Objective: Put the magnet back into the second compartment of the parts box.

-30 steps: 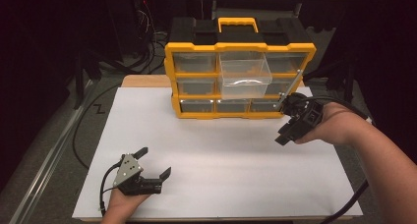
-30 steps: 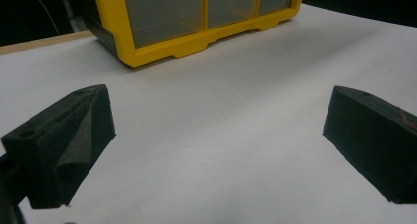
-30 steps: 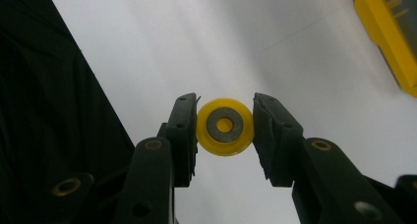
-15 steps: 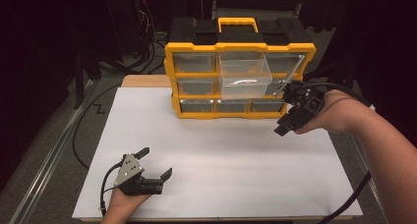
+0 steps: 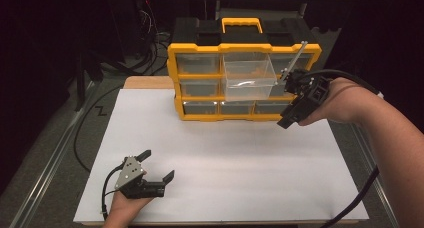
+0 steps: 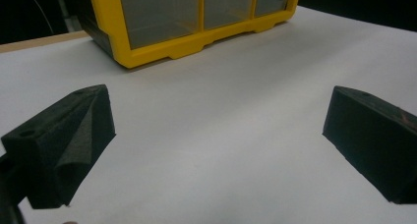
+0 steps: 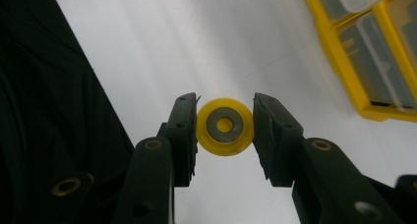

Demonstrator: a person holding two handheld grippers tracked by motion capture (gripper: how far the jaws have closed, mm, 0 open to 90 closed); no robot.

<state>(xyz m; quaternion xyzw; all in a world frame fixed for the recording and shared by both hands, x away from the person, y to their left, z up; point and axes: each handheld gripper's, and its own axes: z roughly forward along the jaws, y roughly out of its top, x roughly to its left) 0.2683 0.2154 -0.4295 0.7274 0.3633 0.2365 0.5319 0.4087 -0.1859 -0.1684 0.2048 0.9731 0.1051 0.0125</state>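
white table [image 5: 225,158] | right claw [image 7: 225,128] clamps yellow wheel [image 7: 225,127] | left claw [image 5: 156,167] wide open, empty

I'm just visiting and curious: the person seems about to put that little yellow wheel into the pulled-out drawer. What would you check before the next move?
1. Yellow wheel clamped between the right hand-held gripper pads: ok.
2. Clear drawer pulled out of the yellow organizer: ok.
3. Wheel positioned over the drawer: not ok, the gripper is beside its right edge.
4. Room inside the drawer: cannot tell.
5. Left hand-held gripper out of the way, open, near the front of the white table: ok.
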